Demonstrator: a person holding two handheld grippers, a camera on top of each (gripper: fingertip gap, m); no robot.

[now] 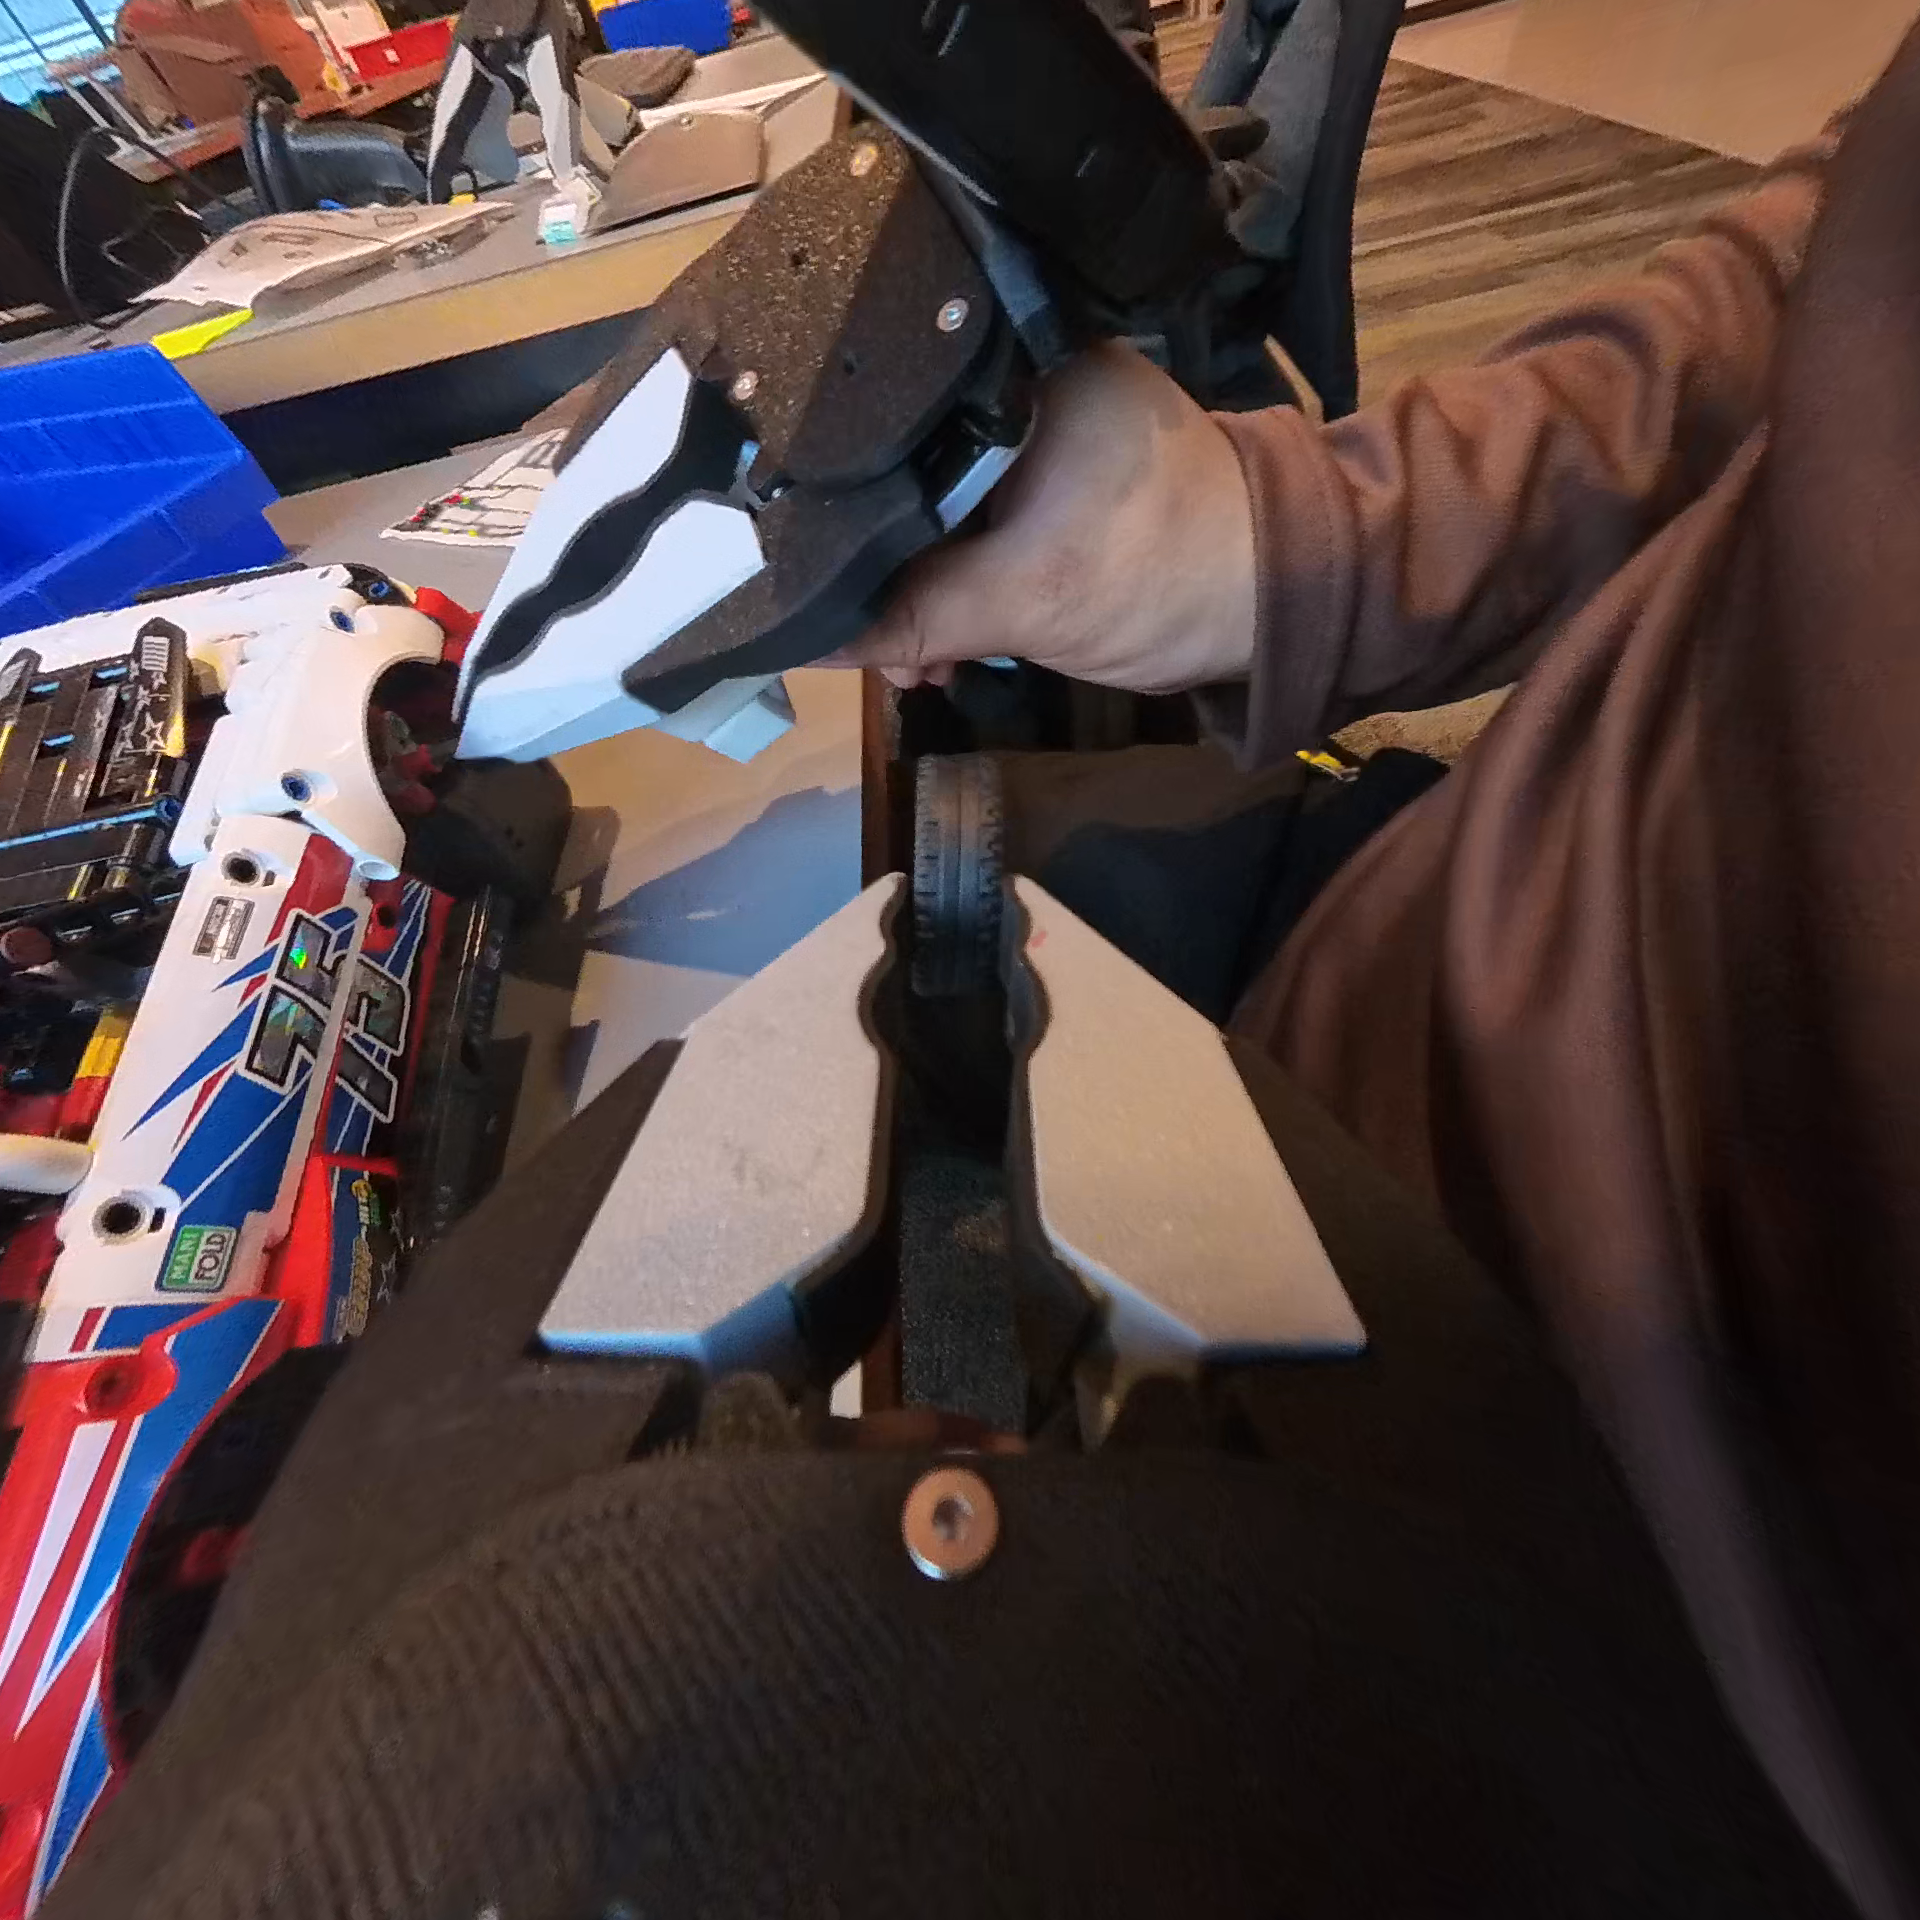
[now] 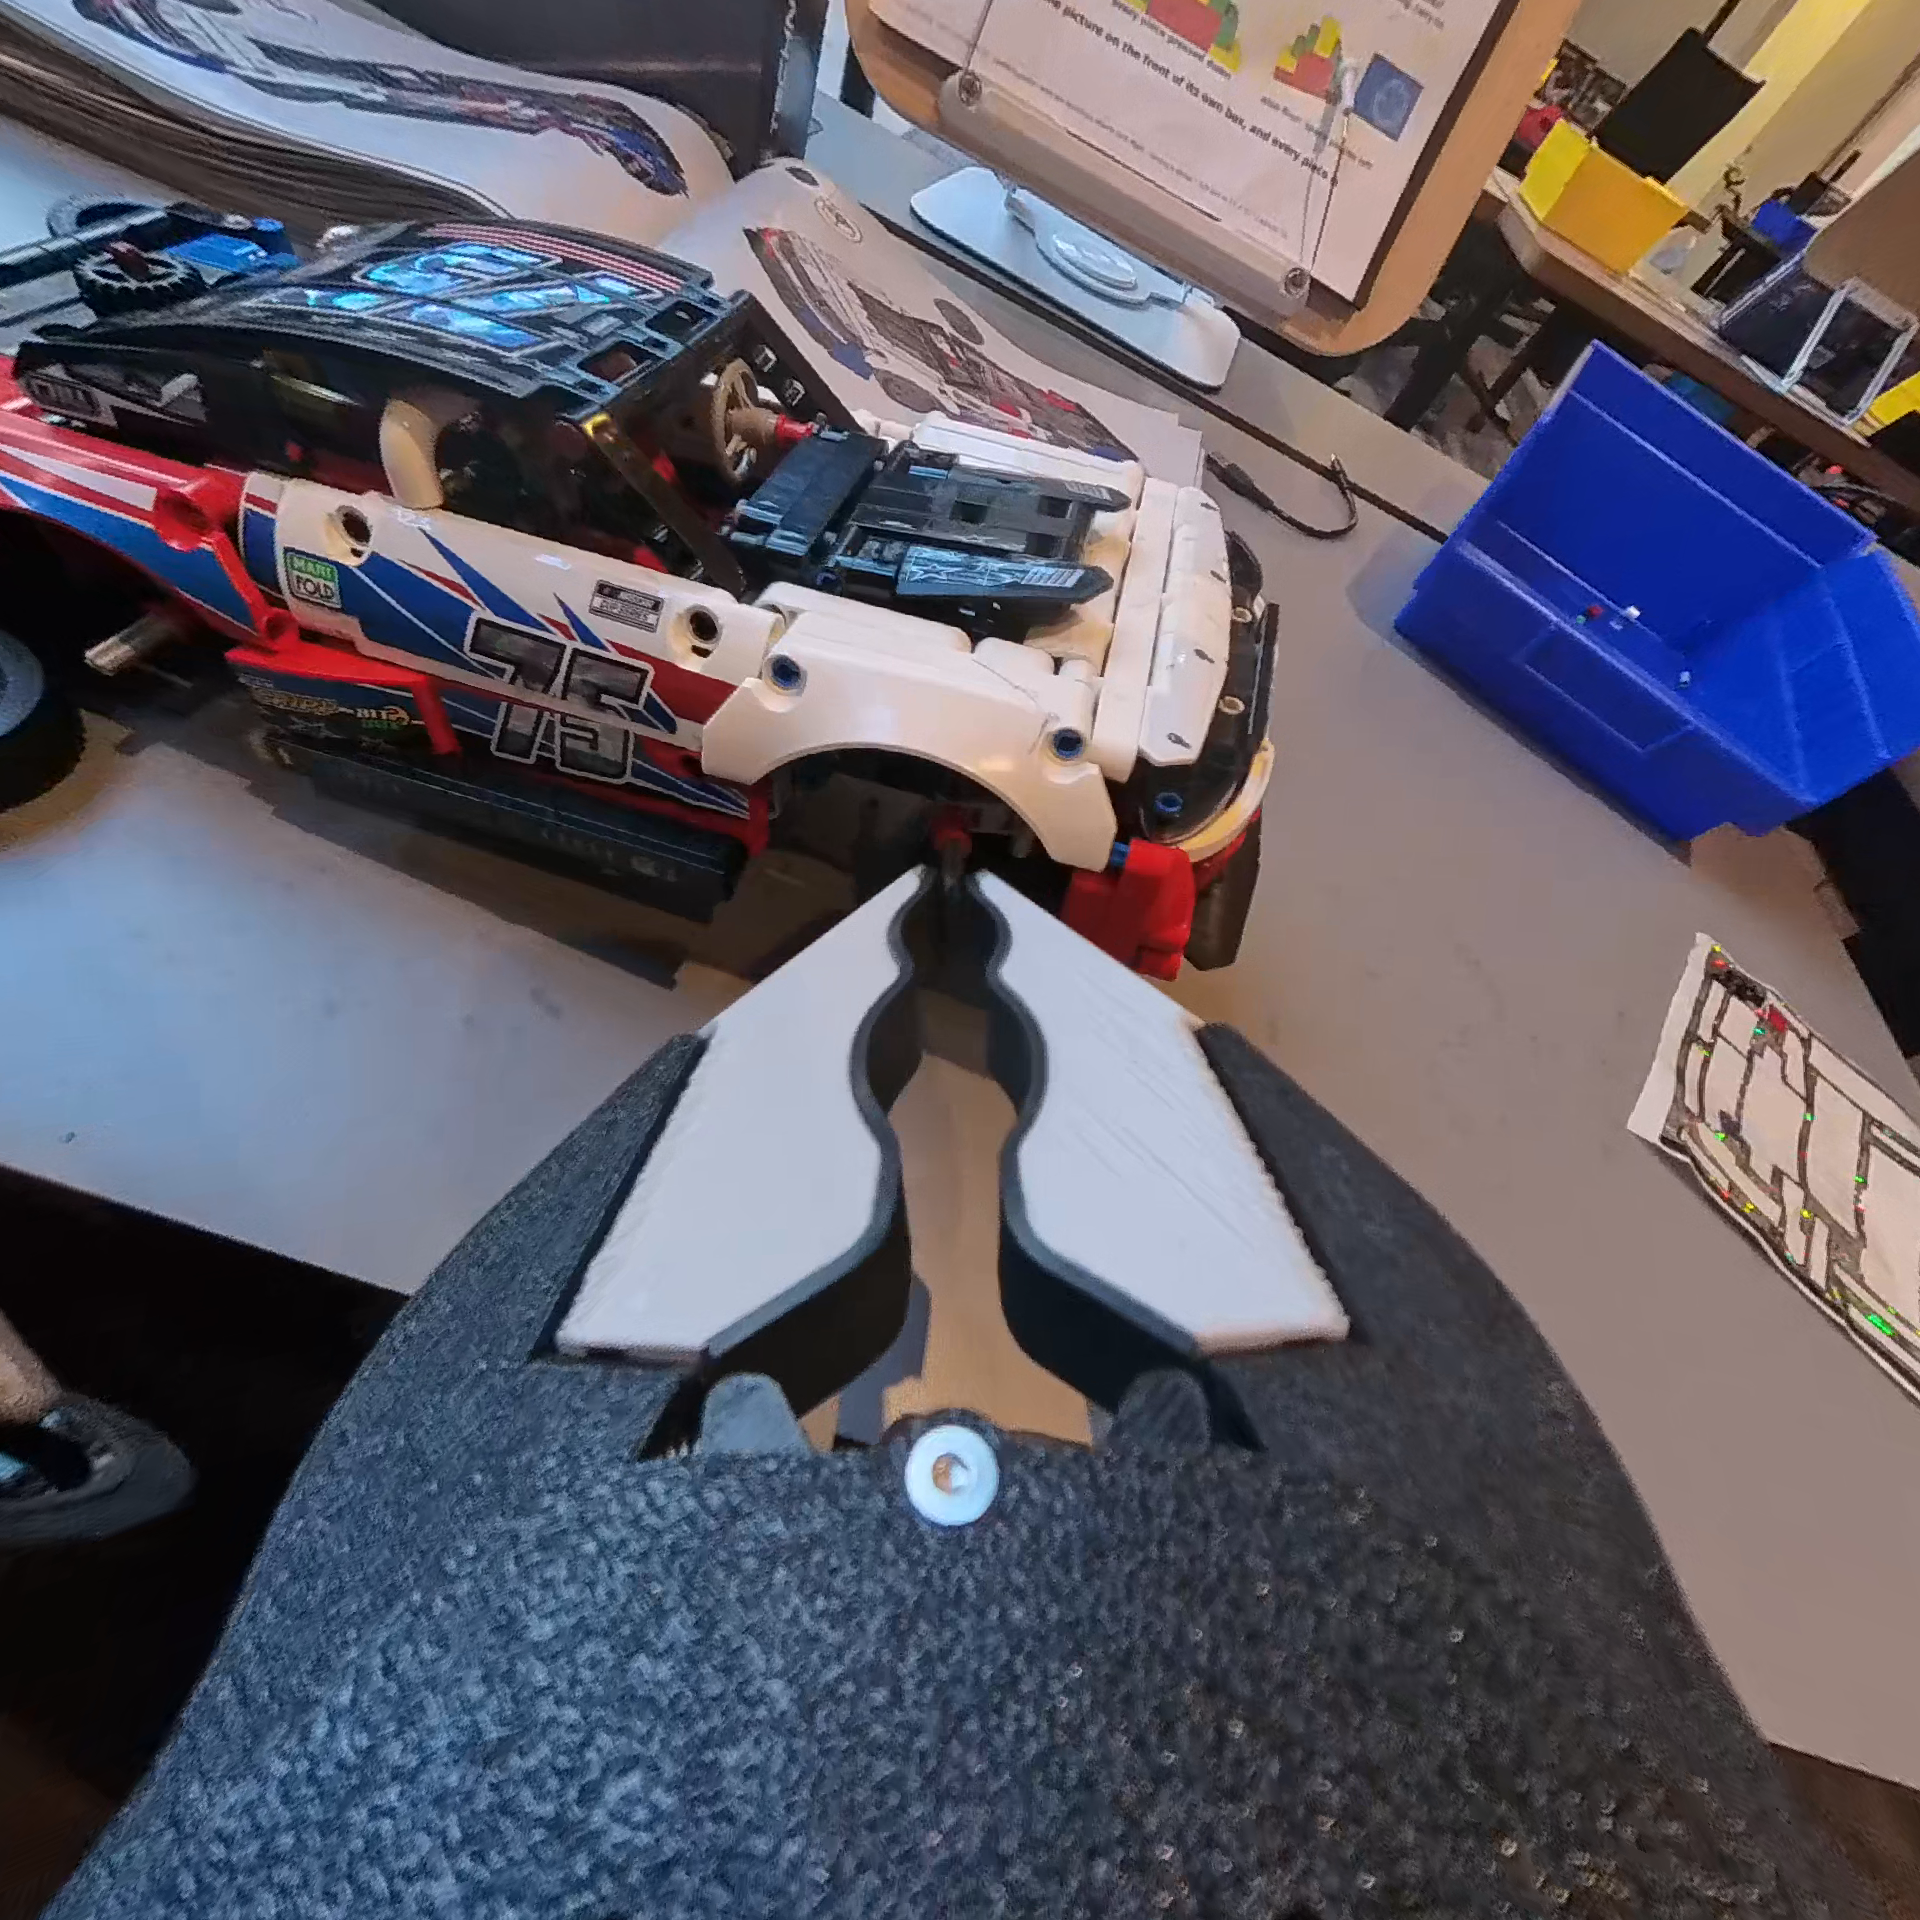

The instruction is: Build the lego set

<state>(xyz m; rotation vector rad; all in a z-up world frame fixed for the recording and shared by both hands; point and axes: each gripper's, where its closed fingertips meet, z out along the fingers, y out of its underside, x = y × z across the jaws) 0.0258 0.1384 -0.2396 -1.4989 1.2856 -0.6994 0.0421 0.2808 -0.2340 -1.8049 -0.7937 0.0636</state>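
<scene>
The lego race car (image 2: 623,644), white, red and blue with a black roof, stands on the grey table (image 2: 312,987); it also shows in the left wrist view (image 1: 281,935). My right gripper (image 2: 945,883) is at the car's empty front wheel arch, its tips closed on a thin black axle pin (image 2: 948,868) with a red end. It shows in the left wrist view (image 1: 468,727) too, tips at the arch. My left gripper (image 1: 958,894) is shut on a black tyre (image 1: 956,831), held upright off the table's edge, to the right of the car.
A blue bin (image 2: 1662,644) stands beyond the car's nose. A printed sheet (image 2: 1787,1143) lies at the right. An open instruction booklet (image 2: 312,104) and a stand with a printed board (image 2: 1195,83) are behind the car. A person's hand (image 1: 1091,561) and brown sleeve fill the right. My right fingertips sit around 15 cm from my left ones.
</scene>
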